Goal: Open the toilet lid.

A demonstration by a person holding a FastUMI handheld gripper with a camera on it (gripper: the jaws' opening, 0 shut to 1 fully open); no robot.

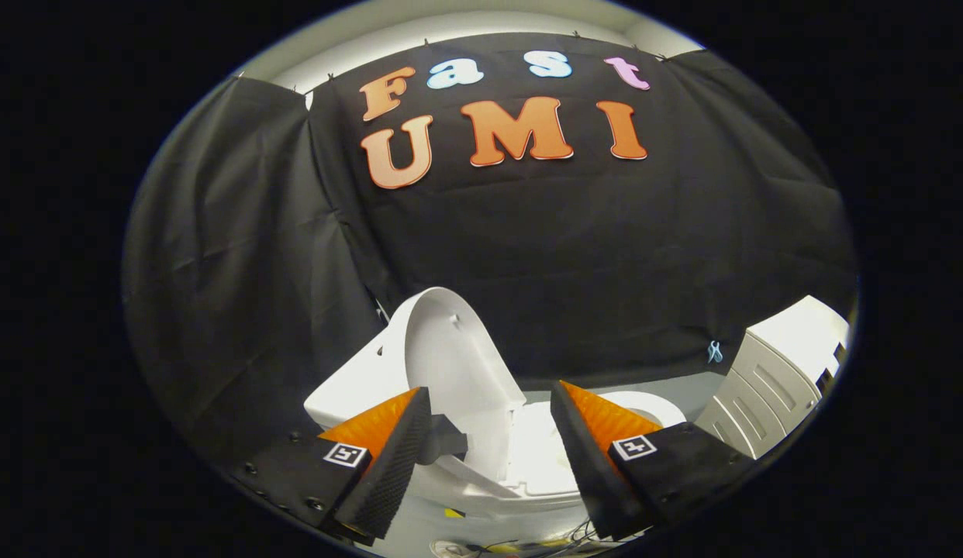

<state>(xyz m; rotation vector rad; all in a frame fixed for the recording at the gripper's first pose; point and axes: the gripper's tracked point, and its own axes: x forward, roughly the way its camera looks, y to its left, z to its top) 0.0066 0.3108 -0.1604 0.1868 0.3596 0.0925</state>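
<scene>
**Lid raised; task judged complete or nearly so**

Although the hinge itself cannot be made out, the toilet lid (443,349) stands lifted clear of the seat (644,404) and leans back toward the black cloth wall (574,263) behind it. Its inner face is turned toward the camera and somewhat to the right. Its long axis runs steeply upward from the hinge end, tilted back and to the left, with the rounded free end uppermost. The seat lies flat, its ring partly hidden behind the right finger.

The gripper (491,430) has its jaws spread wide and they pinch nothing. The lower part of the lid and the rear of the toilet (528,465) lie in the gap between the fingers and just beyond them. Whether the left finger touches the lid's edge cannot be told; it appears beside it rather than pressing on it.

Judgement: the opening is done in substance. What may remain is confirming that the lid rests stably in its raised position and drawing the gripper away.

Other items noted: a white cabinet (784,380) stands to the right of the toilet, well apart from it. Loose cables (559,541) lie on the floor below the fingers.
</scene>
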